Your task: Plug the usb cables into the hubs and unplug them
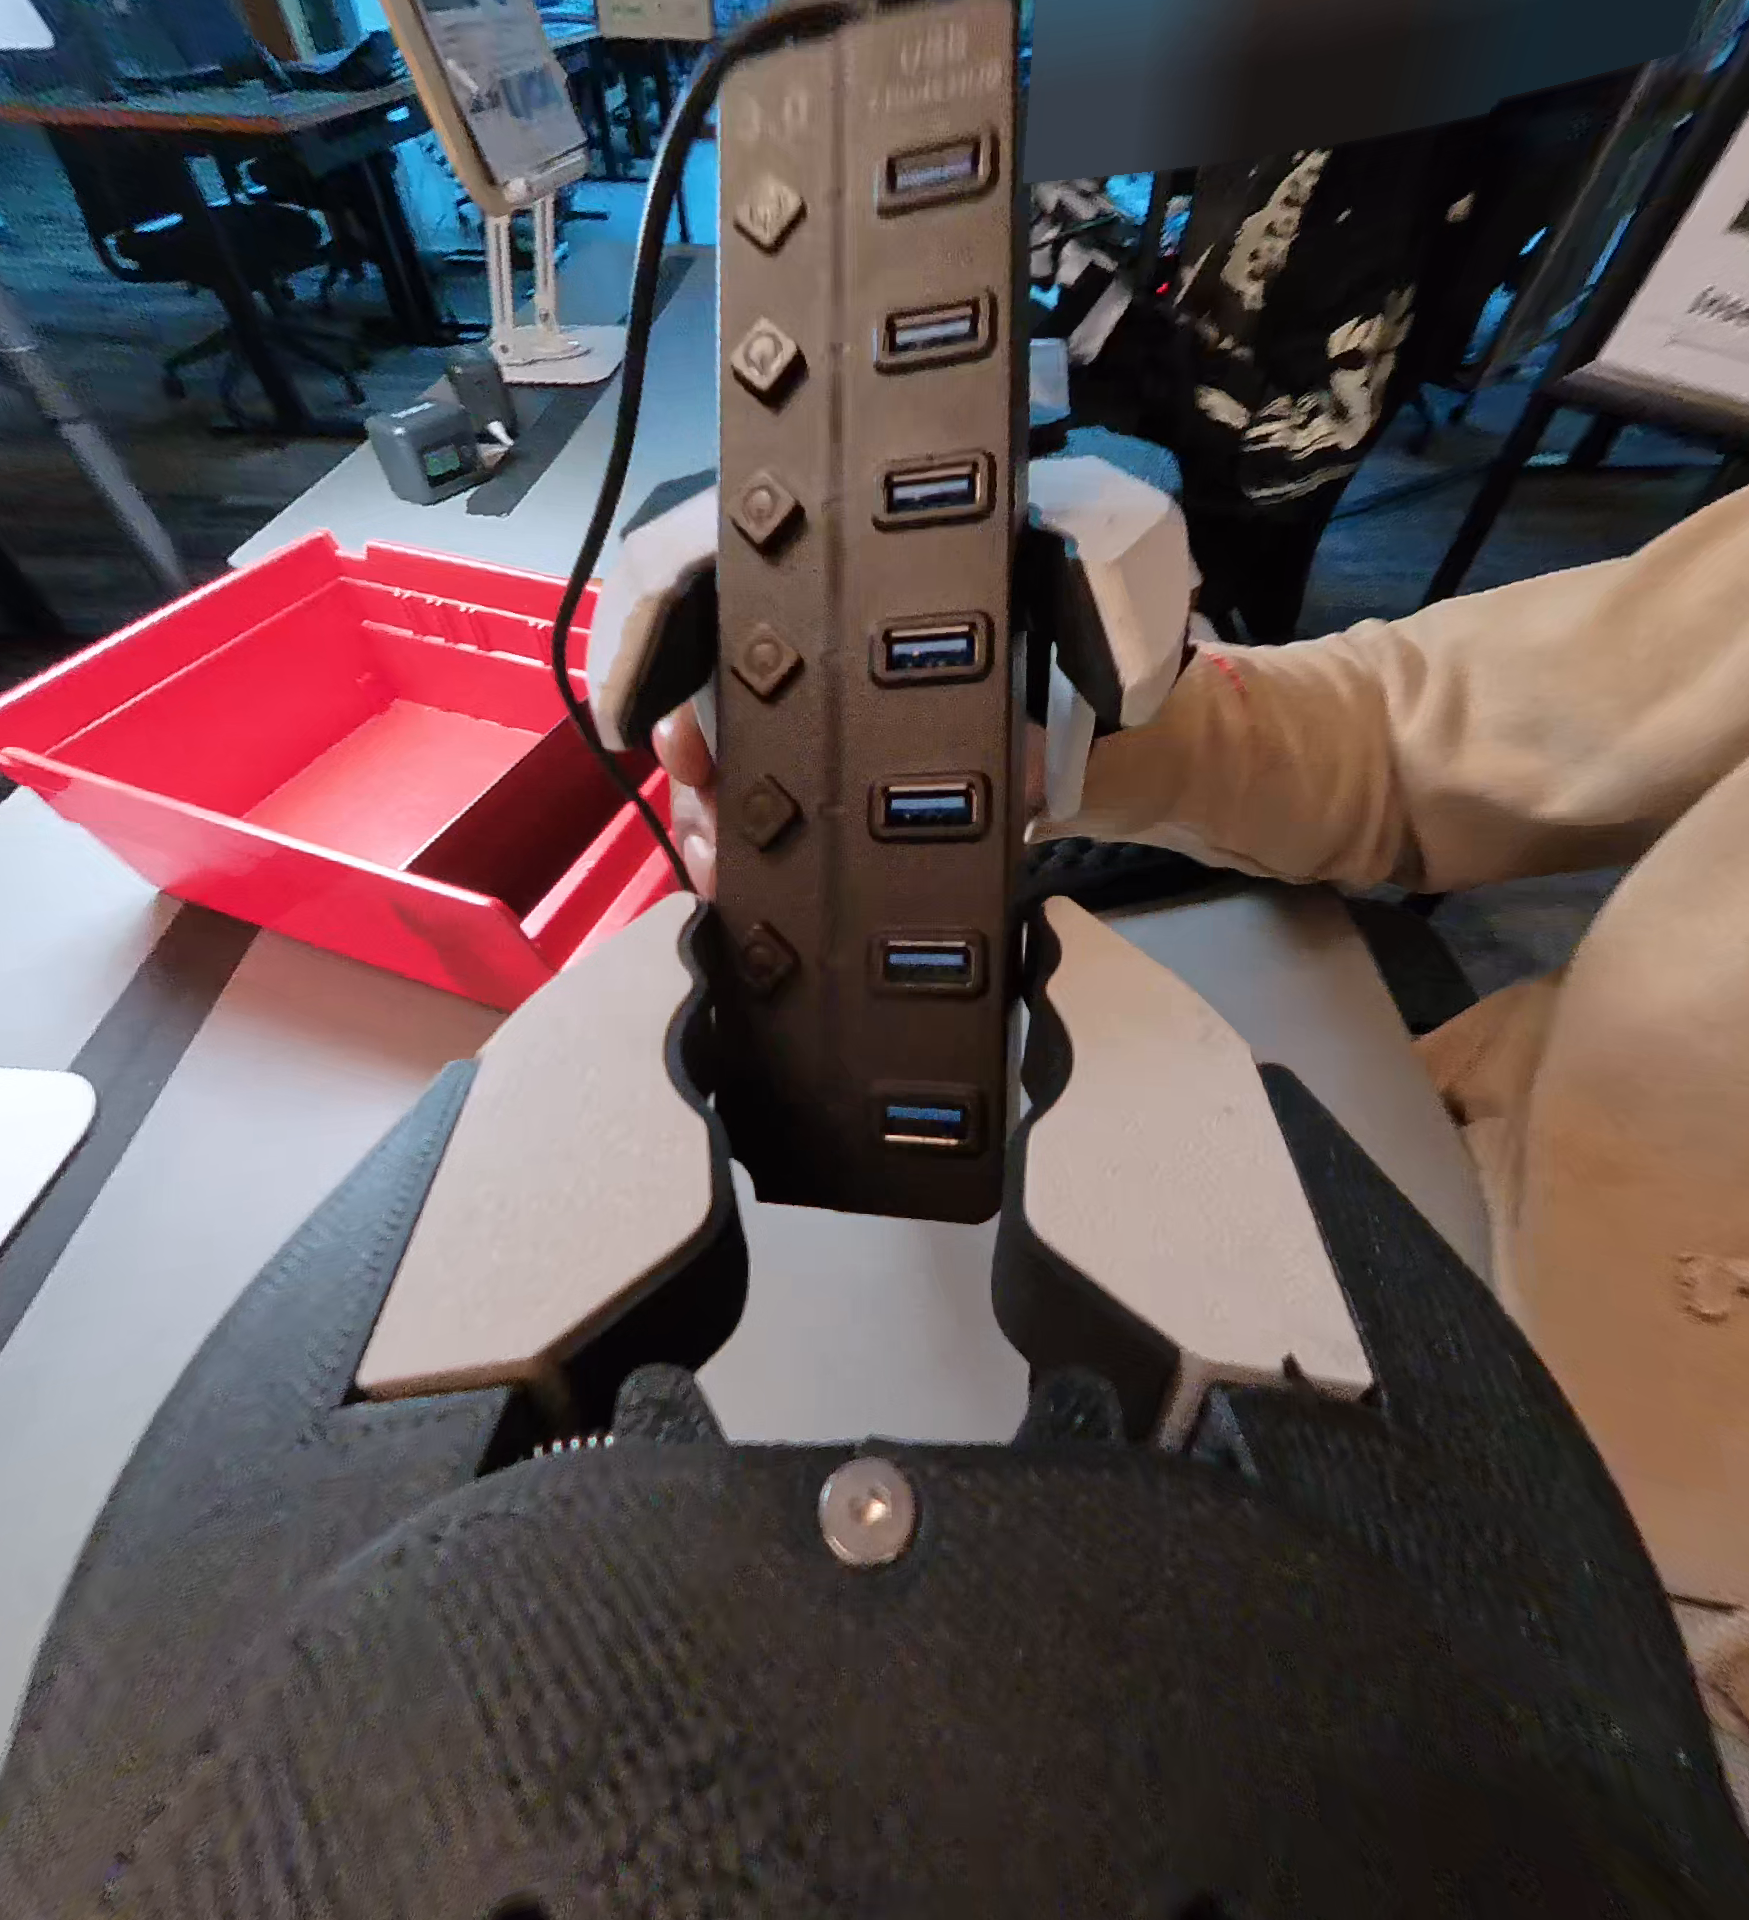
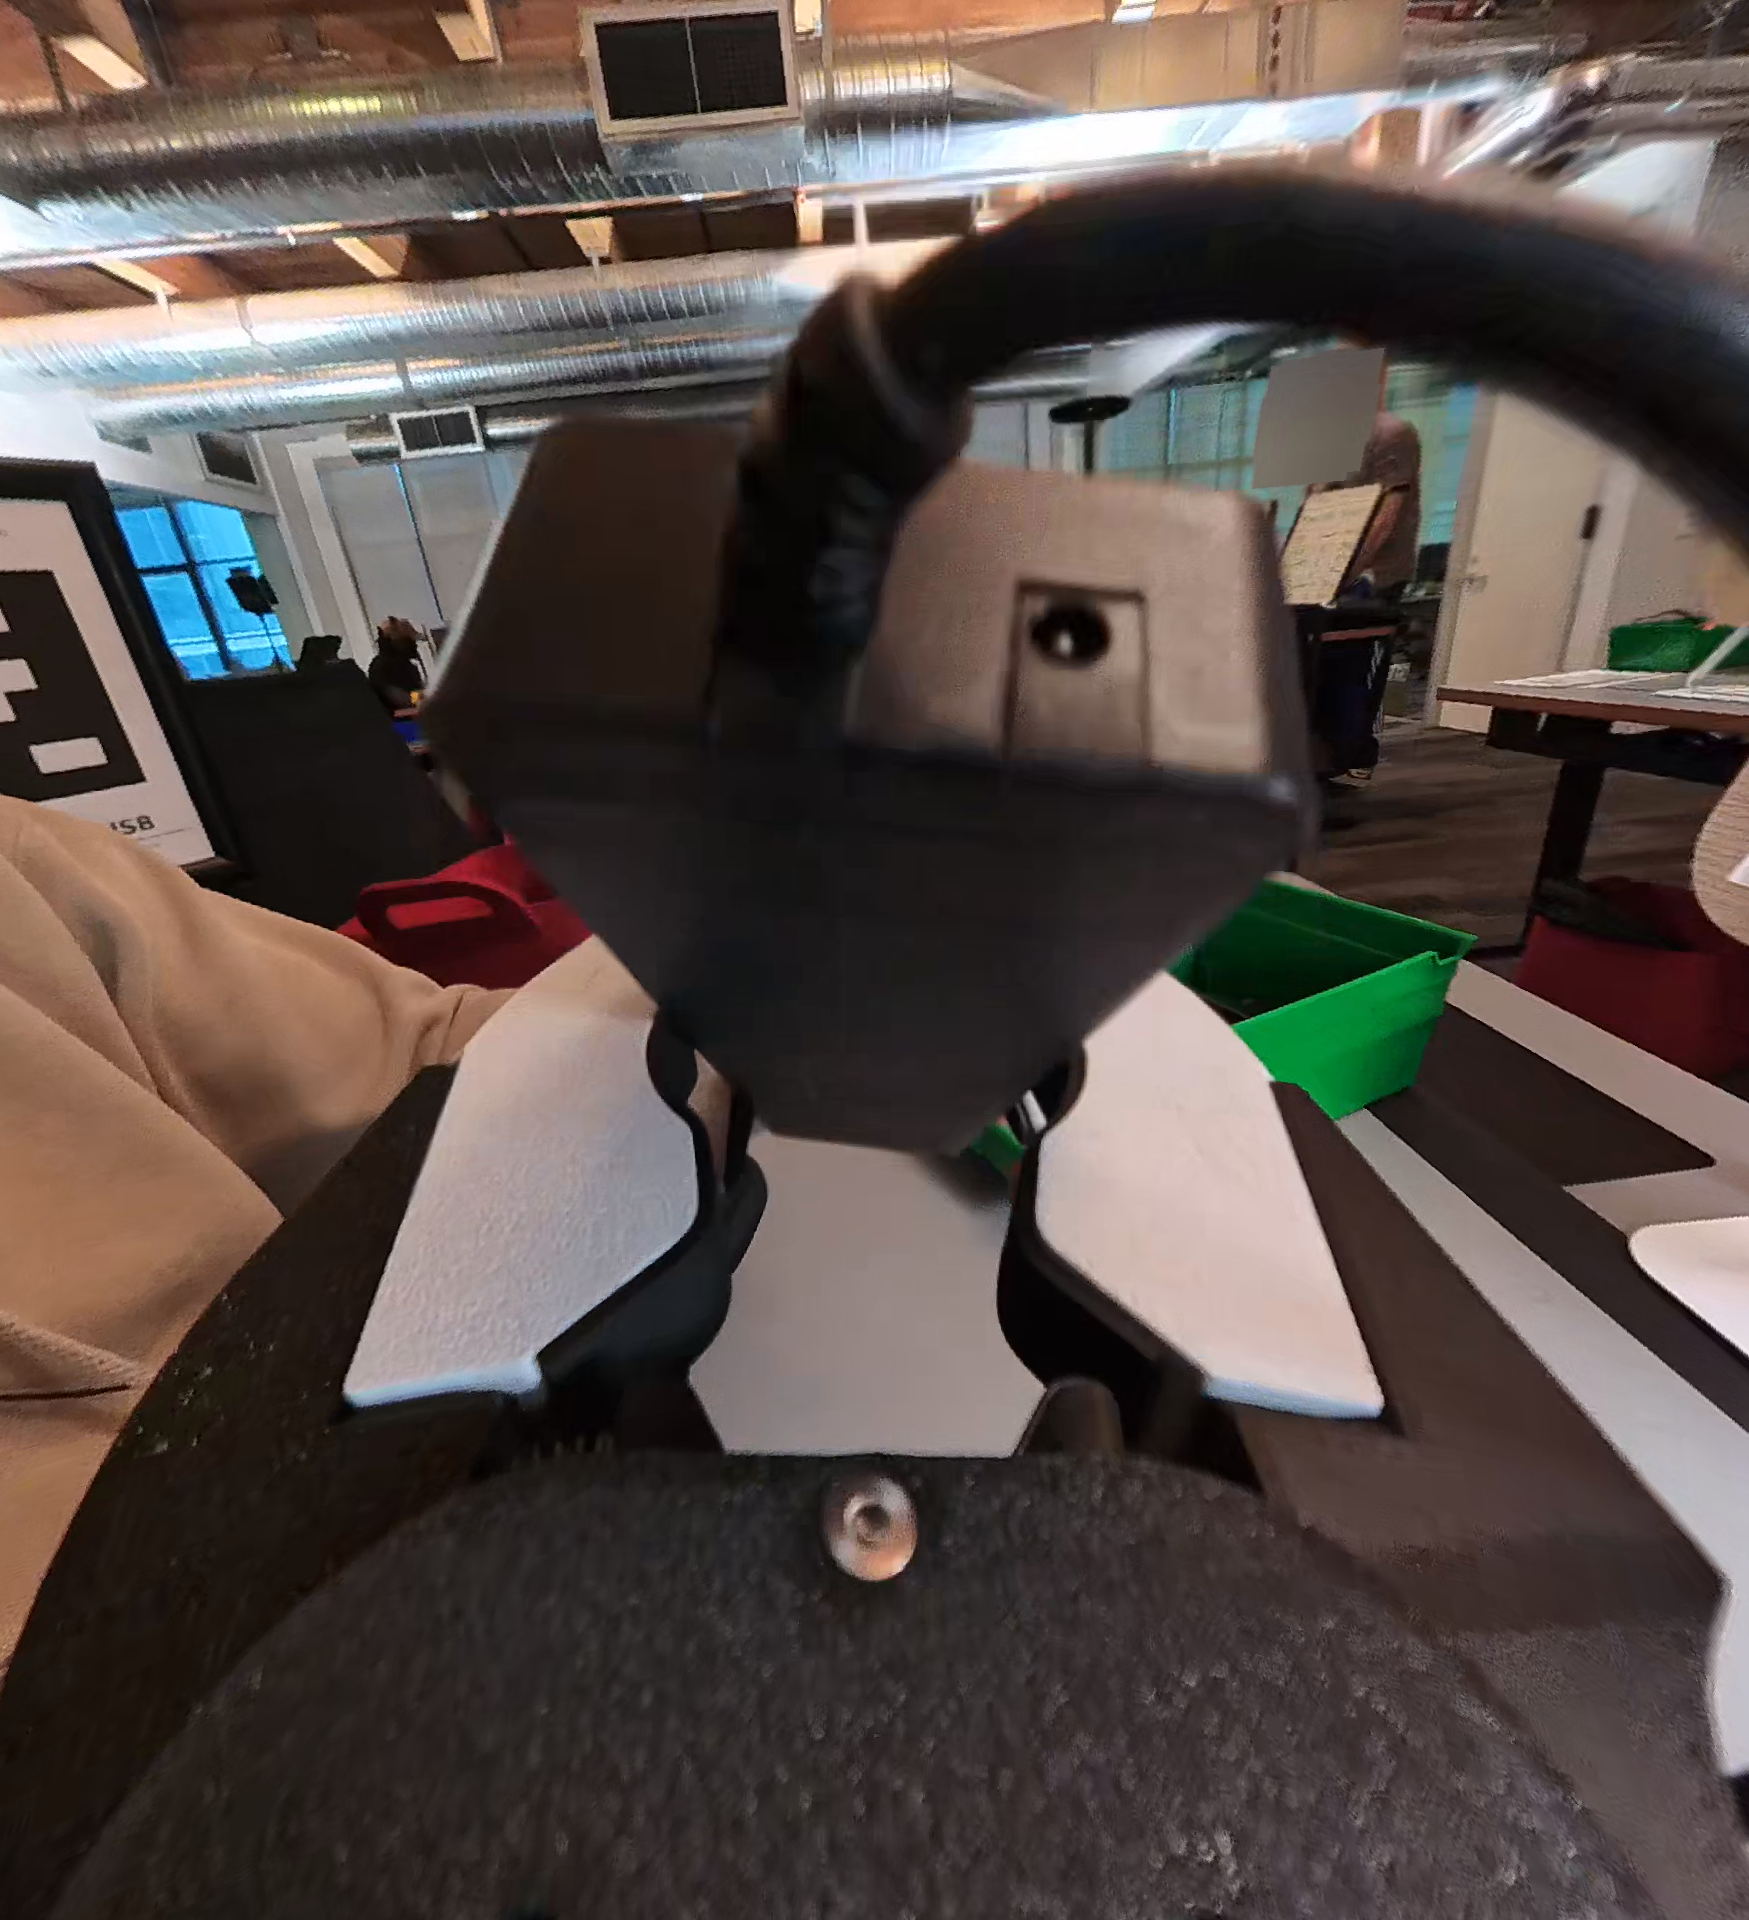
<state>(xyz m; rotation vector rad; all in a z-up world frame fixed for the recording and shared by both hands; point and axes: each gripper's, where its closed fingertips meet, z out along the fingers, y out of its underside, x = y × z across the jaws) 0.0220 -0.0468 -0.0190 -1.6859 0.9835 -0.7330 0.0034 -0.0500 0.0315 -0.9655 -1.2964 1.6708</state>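
While both grippers close on one black USB hub, we record the following.

Landmark: USB hub [image 1: 865, 644], a long black bar held upright above the grey table [image 1: 226, 1091]; we see seven ports in a column, each with a diamond button beside it.
Left gripper [image 1: 865, 997]: we see its fingers pressed against the two long edges of the hub's lower end, clamping it.
Right gripper [image 1: 865, 582]: we see it behind the hub's middle, its white fingers touching both edges; in its own view [image 2: 865, 1081] the fingers pinch the hub's narrow lower part [image 2: 880, 831].
Hub cable [image 1: 621, 436]: black, leaving the hub's top end and hanging down its left side.
Power socket [image 2: 1067, 634]: round, on the hub's end face, beside the thick cable exit.
Red bin [image 1: 330, 769]: on the table, left of the hub.
Green bin [image 2: 1337, 987]: on the table, right of the hub.
Sleeve [image 1: 1421, 748]: beige, right of the hub.
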